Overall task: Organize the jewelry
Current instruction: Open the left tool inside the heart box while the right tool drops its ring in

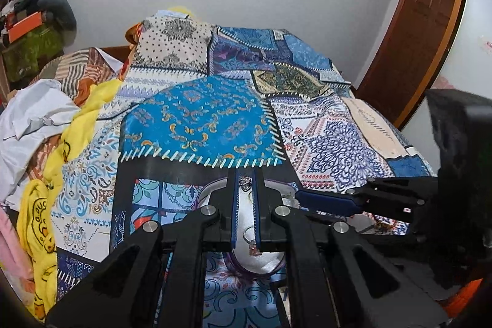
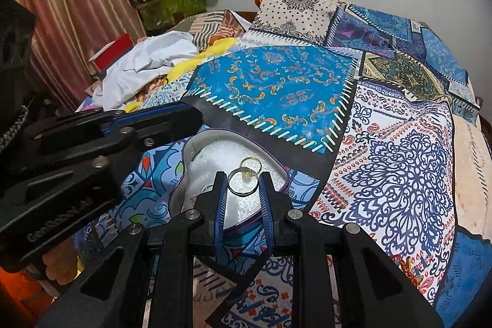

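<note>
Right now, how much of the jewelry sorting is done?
Done: a gold ring lies in the white-lined tray. In hand: the right gripper holds a silver ring over the tray, and the left gripper pinches a small ornate piece. Left: both must be set down.

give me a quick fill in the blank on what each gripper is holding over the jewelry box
1. The right gripper pinches a silver ____ between its fingertips.
2. A second ring, lying on the white padding behind it, is ____ in colour.
3. The open box rests on a patchwork ____.
4. The left gripper holds a small ornate silver piece at its ____.

Missing words: ring; gold; bedspread; fingertips
</note>
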`<state>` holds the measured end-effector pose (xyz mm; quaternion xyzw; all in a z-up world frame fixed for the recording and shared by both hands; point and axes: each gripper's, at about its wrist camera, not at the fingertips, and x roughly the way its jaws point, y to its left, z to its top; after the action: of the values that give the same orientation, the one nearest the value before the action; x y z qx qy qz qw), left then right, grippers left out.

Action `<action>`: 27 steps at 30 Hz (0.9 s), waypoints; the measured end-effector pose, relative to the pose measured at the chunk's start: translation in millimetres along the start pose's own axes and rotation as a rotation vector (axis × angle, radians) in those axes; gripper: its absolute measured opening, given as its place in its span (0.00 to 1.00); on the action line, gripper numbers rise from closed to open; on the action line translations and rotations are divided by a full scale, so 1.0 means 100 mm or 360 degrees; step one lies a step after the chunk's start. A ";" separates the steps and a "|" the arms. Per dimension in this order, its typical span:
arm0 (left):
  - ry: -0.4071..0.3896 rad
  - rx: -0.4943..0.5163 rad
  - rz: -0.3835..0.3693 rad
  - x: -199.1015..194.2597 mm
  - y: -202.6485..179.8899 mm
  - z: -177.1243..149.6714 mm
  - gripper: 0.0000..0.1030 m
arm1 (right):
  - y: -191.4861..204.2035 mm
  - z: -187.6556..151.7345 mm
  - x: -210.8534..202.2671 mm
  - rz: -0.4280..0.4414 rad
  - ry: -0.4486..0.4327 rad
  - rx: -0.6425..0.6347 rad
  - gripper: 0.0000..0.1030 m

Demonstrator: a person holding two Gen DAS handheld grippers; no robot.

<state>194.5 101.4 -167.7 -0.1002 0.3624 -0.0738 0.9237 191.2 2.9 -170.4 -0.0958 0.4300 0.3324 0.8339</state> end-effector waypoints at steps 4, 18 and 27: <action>0.0041 -0.0009 -0.0016 0.06 0.02 -0.04 0.06 | 0.02 -0.01 0.03 -0.0003 0.0023 -0.0008 0.18; 0.0026 0.0000 0.0040 -0.10 0.01 -0.08 0.06 | 0.02 0.01 0.12 -0.0021 0.0068 -0.0029 0.19; 0.0027 -0.0001 0.0126 -0.23 0.00 -0.08 0.11 | -0.03 0.02 -0.05 -0.0023 0.0025 0.0026 0.19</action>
<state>172.1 105.5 -158.3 -0.0853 0.3740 -0.0380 0.9227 192.4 -0.2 -165.7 -0.0949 0.4386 0.3220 0.8336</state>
